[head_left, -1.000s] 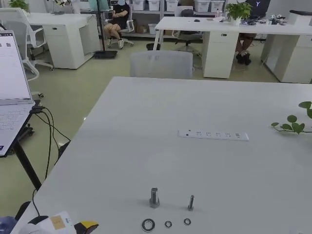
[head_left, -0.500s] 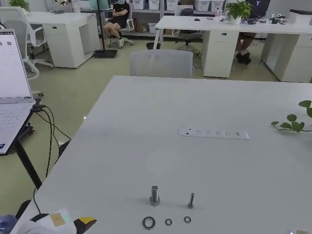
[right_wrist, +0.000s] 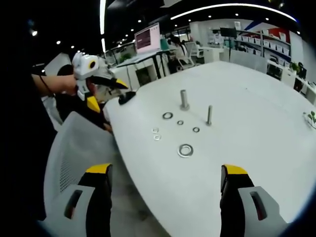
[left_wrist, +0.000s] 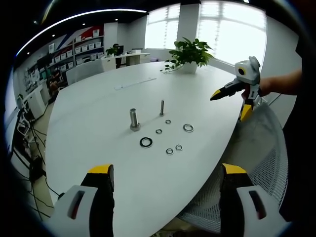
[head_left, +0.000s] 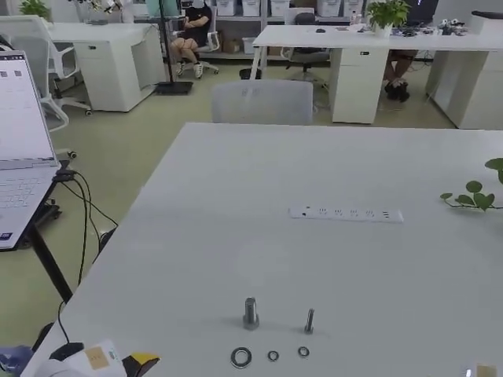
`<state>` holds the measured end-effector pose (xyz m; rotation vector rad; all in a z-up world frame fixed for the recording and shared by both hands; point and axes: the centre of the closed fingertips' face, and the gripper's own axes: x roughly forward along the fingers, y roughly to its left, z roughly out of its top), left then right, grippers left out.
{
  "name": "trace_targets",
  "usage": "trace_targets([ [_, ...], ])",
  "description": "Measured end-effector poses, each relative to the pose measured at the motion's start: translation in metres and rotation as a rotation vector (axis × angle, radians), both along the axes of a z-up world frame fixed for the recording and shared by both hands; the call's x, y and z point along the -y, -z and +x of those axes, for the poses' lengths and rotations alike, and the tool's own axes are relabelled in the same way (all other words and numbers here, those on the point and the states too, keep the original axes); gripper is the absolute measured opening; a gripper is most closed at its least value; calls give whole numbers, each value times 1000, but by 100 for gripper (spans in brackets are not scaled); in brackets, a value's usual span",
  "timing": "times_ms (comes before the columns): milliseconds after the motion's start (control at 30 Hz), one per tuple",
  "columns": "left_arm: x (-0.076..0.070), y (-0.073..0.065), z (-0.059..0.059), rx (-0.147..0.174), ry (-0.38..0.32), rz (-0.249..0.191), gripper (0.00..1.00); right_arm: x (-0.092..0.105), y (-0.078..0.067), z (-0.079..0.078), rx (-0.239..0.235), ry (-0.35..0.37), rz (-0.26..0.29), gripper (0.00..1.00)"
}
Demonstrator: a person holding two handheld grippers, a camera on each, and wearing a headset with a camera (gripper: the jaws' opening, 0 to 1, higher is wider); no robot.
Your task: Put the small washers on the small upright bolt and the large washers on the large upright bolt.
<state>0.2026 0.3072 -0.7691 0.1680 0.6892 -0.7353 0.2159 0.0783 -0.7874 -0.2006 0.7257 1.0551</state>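
From over the person's shoulder, the surface [head_left: 236,204] is a broad, smooth, matte white slab. A yellow-tipped corner of the left gripper [head_left: 138,364] pokes in at its near edge. Off to that gripper's right stand the large bolt [head_left: 250,312], a thick grey metal stud, and the slimmer small bolt [head_left: 310,320], both upright. Nearer the edge, one of the large washers [head_left: 241,357] and two of the small washers [head_left: 273,356] lie flat, all shiny rings. Farther on, a white power strip [head_left: 346,214] lies across the surface, leafy sprigs [head_left: 470,198] trail in from the side, and a grey mesh chair [head_left: 262,102] backs onto an office of white desks. In the left gripper view, the left gripper [left_wrist: 167,170] has its black, yellow-capped jaws spread wide with nothing between them. Straight ahead of it the two bolts stand side by side, with six washers scattered loose on the near side of them, none touching the bolts. To its right the right gripper [left_wrist: 233,101] hangs past the surface's rim, jaws parted, and a potted plant [left_wrist: 190,52] sits far beyond. In the right gripper view, the right gripper [right_wrist: 166,170] is likewise spread and holds nothing. The bolts are ahead of it, with the washers lying between them and its jaws, and a lit laptop [right_wrist: 148,38] glows in the distance.
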Motion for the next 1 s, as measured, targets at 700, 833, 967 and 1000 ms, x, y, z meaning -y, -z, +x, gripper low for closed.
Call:
trace_targets([
  [700,2,-1,2,-3,5,-13,96,-8,-11,15,17,-29,-14,91],
  [833,0,-3,4,2,-1,-33,96,-13,-8,18,15,-39,-34,91],
  [967,-6,-1,4,1,14,-12,96,-17,-6,23,4,-61,-84,85],
  [1000,-7,-2,5,5,18,-11,96,-18,-5,25,10,-71,-99,84],
])
